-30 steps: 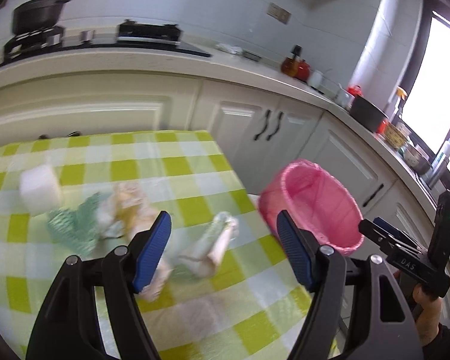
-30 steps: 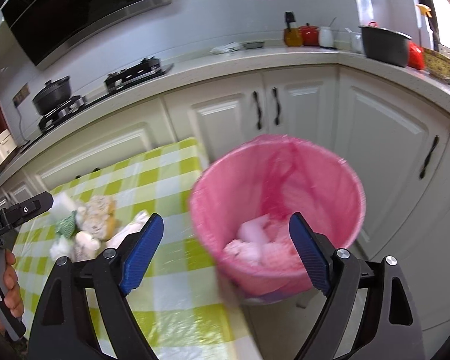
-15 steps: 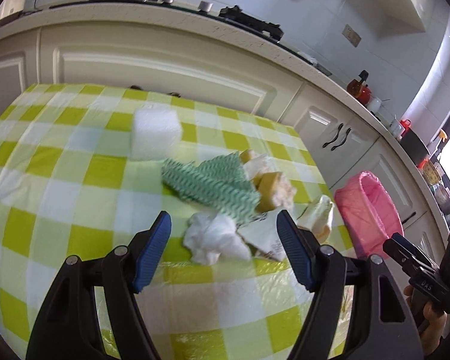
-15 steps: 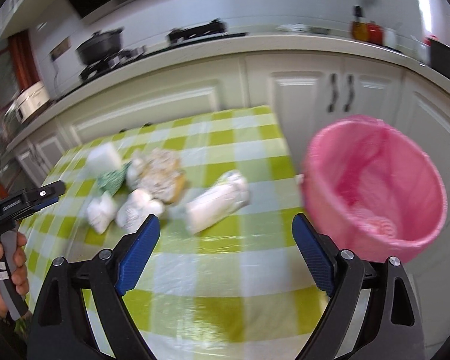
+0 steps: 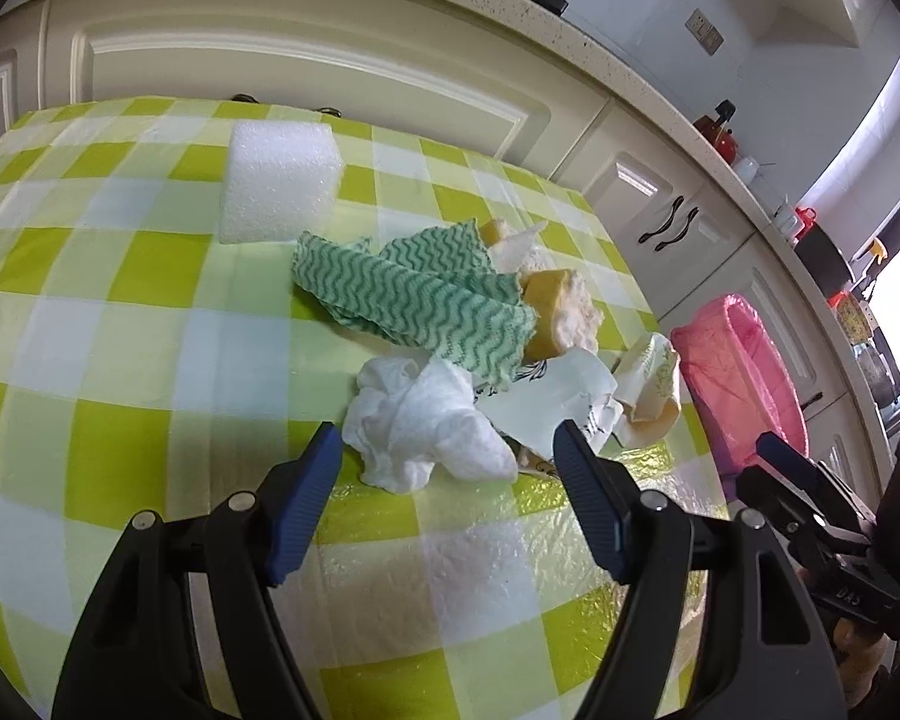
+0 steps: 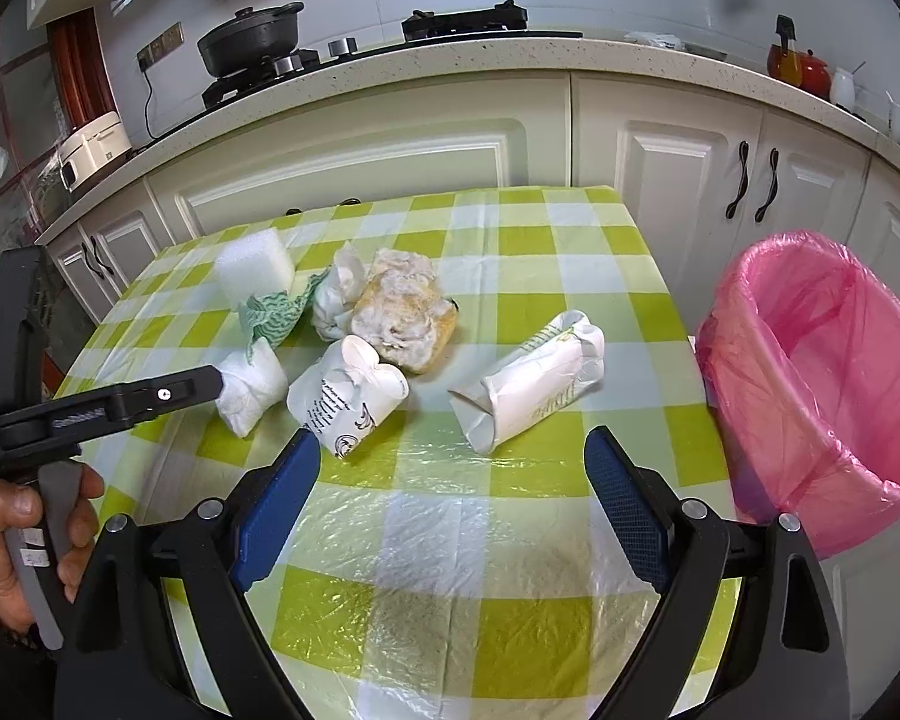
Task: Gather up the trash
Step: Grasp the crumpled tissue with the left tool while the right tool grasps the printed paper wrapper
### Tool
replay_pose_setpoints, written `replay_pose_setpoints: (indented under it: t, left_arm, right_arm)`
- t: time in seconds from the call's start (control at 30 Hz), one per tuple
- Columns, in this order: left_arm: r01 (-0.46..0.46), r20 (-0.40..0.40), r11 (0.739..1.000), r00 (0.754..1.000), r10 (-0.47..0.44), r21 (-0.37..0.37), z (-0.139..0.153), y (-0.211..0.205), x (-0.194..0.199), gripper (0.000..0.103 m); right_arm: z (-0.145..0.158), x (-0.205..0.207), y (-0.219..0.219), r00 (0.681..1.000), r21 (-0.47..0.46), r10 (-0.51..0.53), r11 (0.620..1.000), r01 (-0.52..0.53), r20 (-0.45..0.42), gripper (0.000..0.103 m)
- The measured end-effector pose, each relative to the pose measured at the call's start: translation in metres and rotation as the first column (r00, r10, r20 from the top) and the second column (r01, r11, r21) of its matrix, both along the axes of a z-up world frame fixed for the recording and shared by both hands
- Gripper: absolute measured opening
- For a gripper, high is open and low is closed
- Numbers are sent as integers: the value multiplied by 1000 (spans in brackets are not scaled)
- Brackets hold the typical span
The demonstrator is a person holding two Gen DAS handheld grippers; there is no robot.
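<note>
Trash lies in a heap on the green-checked table [image 5: 120, 312]: a white crumpled tissue [image 5: 426, 426], a green wavy cloth [image 5: 414, 300], a yellow sponge [image 5: 558, 312], a white foam block [image 5: 279, 180] and crushed paper cups [image 6: 534, 387]. My left gripper [image 5: 447, 462] is open and empty, its fingers either side of the tissue, just in front of it. My right gripper [image 6: 450, 474] is open and empty, low over the table in front of a crushed cup [image 6: 348, 399]. The pink-lined bin [image 6: 828, 384] stands off the table's right edge.
White kitchen cabinets [image 6: 660, 162] and a counter with a stove and black pot [image 6: 252, 42] run behind the table. A red kettle [image 6: 807, 66] stands on the counter at right. The left gripper's body [image 6: 102, 408] shows at the left of the right wrist view.
Both grippers swung left from the bin toward the trash heap. The left gripper came down close to the tissue; the right gripper now faces the table and cups.
</note>
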State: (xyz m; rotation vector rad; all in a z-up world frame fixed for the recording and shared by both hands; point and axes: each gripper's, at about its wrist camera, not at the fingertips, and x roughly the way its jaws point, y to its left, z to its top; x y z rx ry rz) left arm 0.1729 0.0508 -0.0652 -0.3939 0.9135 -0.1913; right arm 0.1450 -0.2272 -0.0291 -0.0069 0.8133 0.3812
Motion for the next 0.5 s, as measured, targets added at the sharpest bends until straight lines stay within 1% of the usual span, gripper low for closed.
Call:
replay_pose_setpoints:
  t: [0.07, 0.13, 0.2, 0.23, 0.27, 0.33, 0.43, 0.5]
  left_arm:
    - [-1, -9, 1000, 1000, 1, 3, -3, -2, 5, 70]
    - [7, -22, 1000, 1000, -6, 23, -7, -4, 11, 67]
    - [22, -49, 999, 999, -20, 30, -13, -5, 17, 51]
    - [25, -62, 999, 998, -23, 30, -16, -5, 20, 38]
    - [25, -71, 999, 997, -23, 32, -18, -4, 21, 32]
    - [31, -71, 999, 997, -29, 29, -19, -3, 21, 24]
    - [28, -67, 999, 997, -26, 31, -17, 1, 17, 19]
    - [21, -62, 999, 998, -20, 26, -16, 5, 12, 17]
  right_arm:
    - [0, 1, 0, 1000, -3, 4, 1000, -4, -1, 85]
    - [0, 1, 2, 1000, -7, 13, 1000, -13, 0, 85]
    - [-1, 1, 6, 1000, -13, 26, 1000, -26, -1, 85]
    - [-2, 2, 9, 1000, -16, 30, 999, -30, -2, 85]
    - [-3, 3, 11, 999, -17, 34, 999, -34, -3, 85]
    - [-6, 5, 17, 999, -20, 45, 999, -45, -8, 85]
    - [-9, 8, 28, 998, -31, 61, 998, -62, -13, 85]
    - [-12, 11, 35, 997, -35, 72, 997, -73, -16, 85]
